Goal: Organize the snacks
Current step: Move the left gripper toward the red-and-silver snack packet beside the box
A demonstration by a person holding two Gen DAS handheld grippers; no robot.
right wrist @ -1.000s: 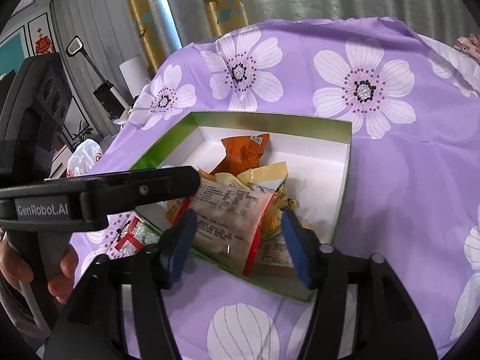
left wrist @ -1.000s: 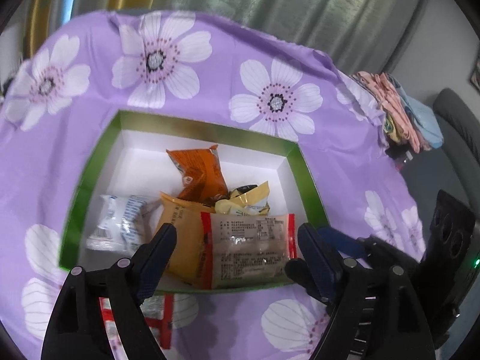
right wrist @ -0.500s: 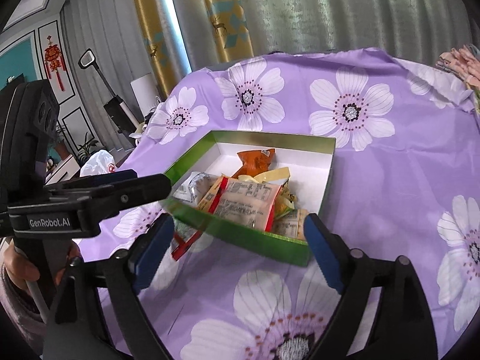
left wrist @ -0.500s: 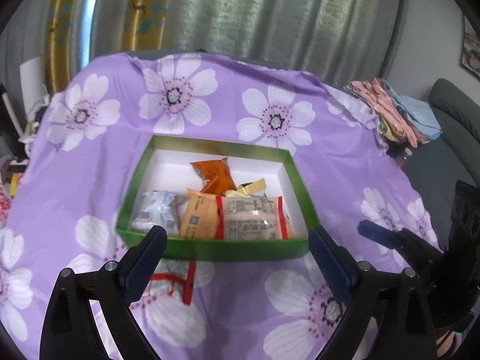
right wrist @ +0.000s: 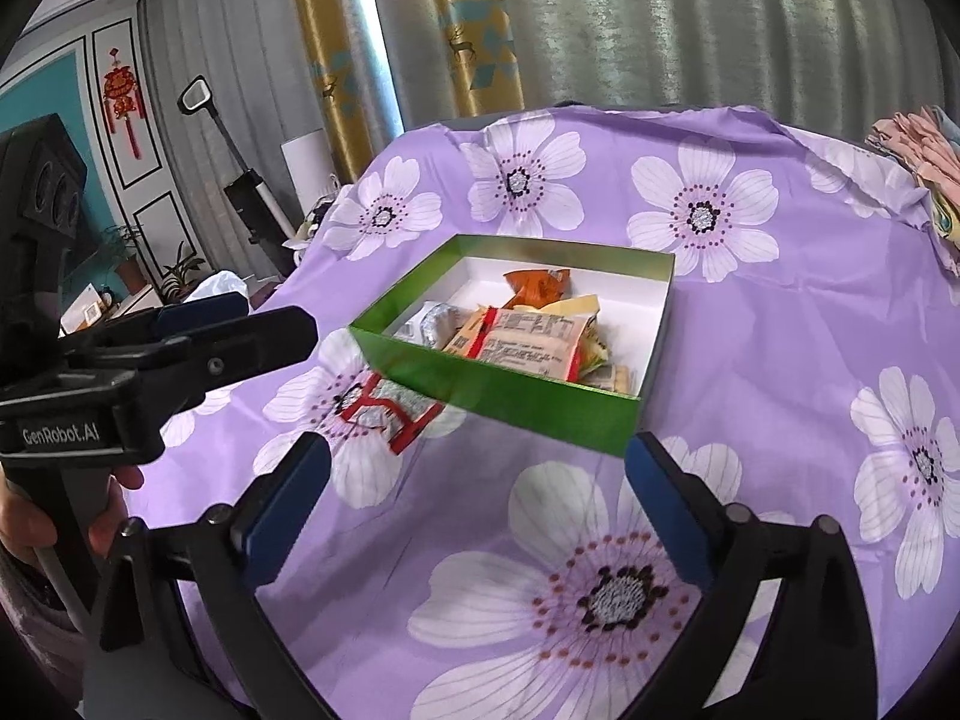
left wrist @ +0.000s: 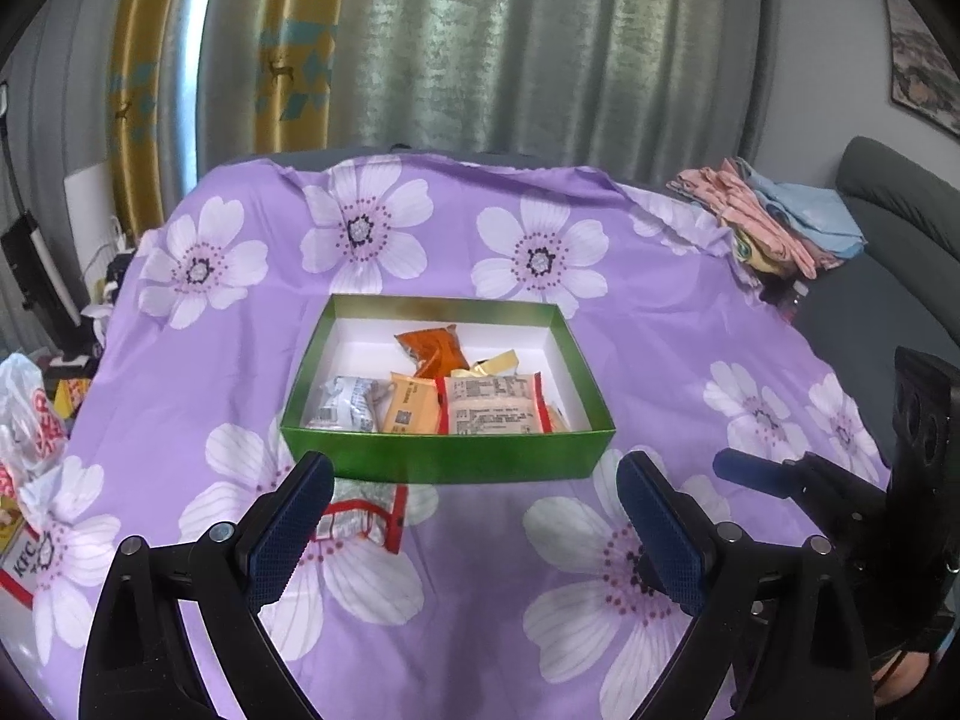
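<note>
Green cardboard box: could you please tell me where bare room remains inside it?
The green cardboard box is bare along its white far wall and right side. The snack packets crowd its near edge, from left corner to centre-right.

Home living room: curtains (left wrist: 456,48), sofa (left wrist: 888,228)

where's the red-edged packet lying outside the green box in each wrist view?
Left wrist: red-edged packet lower left of centre, on the cloth just in front of the box's near wall, partly behind the left gripper's left finger.
Right wrist: red-edged packet left of centre, against the box's near-left corner.
Shared landmark: green box.
</note>
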